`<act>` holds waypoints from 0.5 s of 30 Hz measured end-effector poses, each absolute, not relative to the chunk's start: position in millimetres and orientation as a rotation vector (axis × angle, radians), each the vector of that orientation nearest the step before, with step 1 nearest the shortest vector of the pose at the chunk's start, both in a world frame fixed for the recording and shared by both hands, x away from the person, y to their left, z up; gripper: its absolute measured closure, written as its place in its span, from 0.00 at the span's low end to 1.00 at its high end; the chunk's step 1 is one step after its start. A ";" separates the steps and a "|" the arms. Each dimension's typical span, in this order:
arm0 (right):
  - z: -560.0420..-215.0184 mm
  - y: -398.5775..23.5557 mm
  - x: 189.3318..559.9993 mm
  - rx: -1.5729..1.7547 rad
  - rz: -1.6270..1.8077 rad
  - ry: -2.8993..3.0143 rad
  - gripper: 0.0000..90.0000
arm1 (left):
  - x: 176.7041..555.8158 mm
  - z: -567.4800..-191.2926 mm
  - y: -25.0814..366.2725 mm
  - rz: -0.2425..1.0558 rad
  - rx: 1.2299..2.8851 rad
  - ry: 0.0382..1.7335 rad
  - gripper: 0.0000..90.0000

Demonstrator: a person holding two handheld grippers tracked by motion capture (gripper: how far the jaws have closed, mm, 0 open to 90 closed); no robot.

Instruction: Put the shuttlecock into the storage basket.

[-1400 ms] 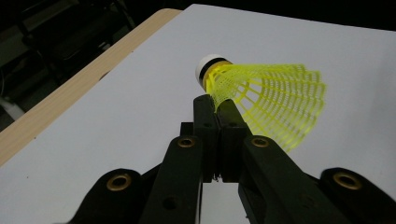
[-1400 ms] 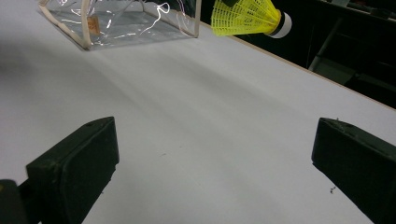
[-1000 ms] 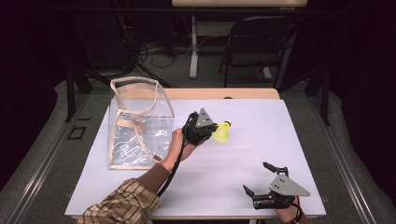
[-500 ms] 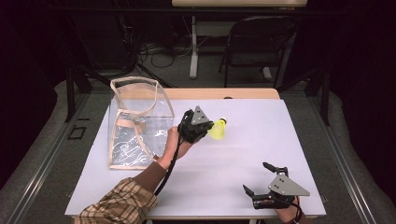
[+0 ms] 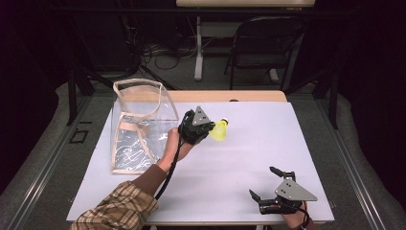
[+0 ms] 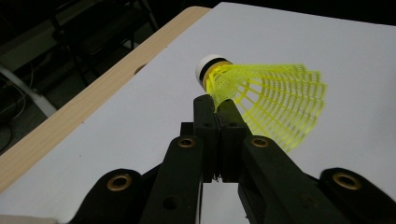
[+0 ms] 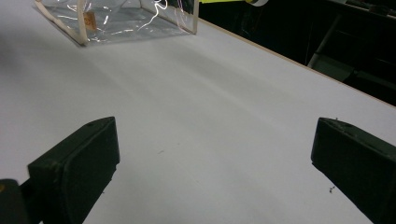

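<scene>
A yellow mesh shuttlecock with a white cork tip hangs above the middle of the white table. My left gripper is shut on the edge of its skirt, close to the cork. Just left of that hand stands a clear plastic bag with beige trim, its mouth facing up. My right gripper rests at the table's front right corner, jaws wide apart with nothing between them.
A bare wooden strip runs along the table's far edge. A folding chair and a table leg stand on the floor beyond it. Open tabletop lies between the two grippers.
My left gripper has drifted slightly left toward the bag, carrying the shuttlecock. The right gripper has stayed put.
</scene>
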State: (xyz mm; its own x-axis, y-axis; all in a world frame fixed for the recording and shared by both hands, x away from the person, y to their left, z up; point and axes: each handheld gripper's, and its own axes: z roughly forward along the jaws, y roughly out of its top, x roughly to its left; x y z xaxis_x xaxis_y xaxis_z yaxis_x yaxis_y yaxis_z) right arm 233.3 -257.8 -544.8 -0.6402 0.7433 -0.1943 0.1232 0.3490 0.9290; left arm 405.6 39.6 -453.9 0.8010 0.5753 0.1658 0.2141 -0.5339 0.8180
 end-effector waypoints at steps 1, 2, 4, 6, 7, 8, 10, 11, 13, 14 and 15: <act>-545.0 -257.6 233.4 0.751 1.304 2.000 0.00 | 406.0 -453.2 41.1 0.540 2.129 0.582 0.99; -544.9 -257.5 233.2 0.751 1.301 2.003 0.01 | 406.3 -452.5 42.7 0.544 2.129 0.586 0.99; -544.8 -257.1 233.0 0.749 1.301 2.001 0.00 | 406.5 -451.6 44.5 0.548 2.128 0.595 0.99; -544.8 -257.3 233.0 0.751 1.304 1.999 0.01 | 406.6 -450.9 46.1 0.552 2.121 0.599 0.99; -544.8 -257.4 233.0 0.751 1.304 2.001 0.01 | 406.9 -450.2 47.0 0.558 2.122 0.599 0.99; -544.8 -257.4 232.9 0.753 1.304 2.001 0.01 | 406.8 -450.1 47.4 0.554 2.115 0.605 0.99; -544.8 -257.1 233.0 0.751 1.304 1.999 0.00 | 407.6 -449.4 48.6 0.561 2.111 0.607 0.99; -544.8 -257.1 232.8 0.751 1.304 1.999 0.01 | 407.8 -449.2 48.9 0.560 2.112 0.609 0.99; -544.9 -257.1 233.0 0.751 1.304 1.999 0.01 | 408.3 -449.1 49.5 0.559 2.110 0.609 0.99; -545.0 -257.2 233.2 0.751 1.307 1.999 0.00 | 408.7 -449.1 49.8 0.560 2.109 0.610 0.99; -545.0 -257.4 233.2 0.753 1.305 2.001 0.00 | 408.9 -449.0 50.1 0.559 2.107 0.614 0.99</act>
